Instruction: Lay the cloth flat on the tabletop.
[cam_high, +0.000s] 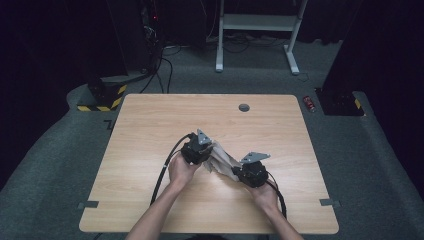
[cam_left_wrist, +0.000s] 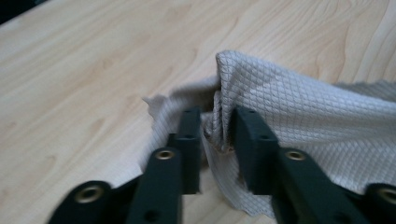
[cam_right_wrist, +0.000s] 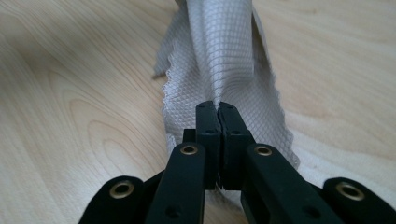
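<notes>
A light wooden table (cam_high: 150, 125) with rounded corners stands on grey carpet (cam_high: 345, 150); a round grey cable port (cam_high: 244, 107) sits near its 12 o'clock edge. At 12 o'clock beyond it stands a white metal frame (cam_high: 257, 30). At 10 o'clock lies a yellow-and-black striped block (cam_high: 102, 97) with black cables (cam_high: 162, 65). At 2 o'clock lies a small red object (cam_high: 309, 103). The surrounding room is dark.

The left gripper (cam_left_wrist: 217, 135) points along a light wooden table (cam_left_wrist: 84, 60) with its two black jaws partly apart and a bunched fold of grey, diamond-textured cloth (cam_left_wrist: 299, 102) standing between them, the cloth spreading away to the right and lying partly on the table.
</notes>
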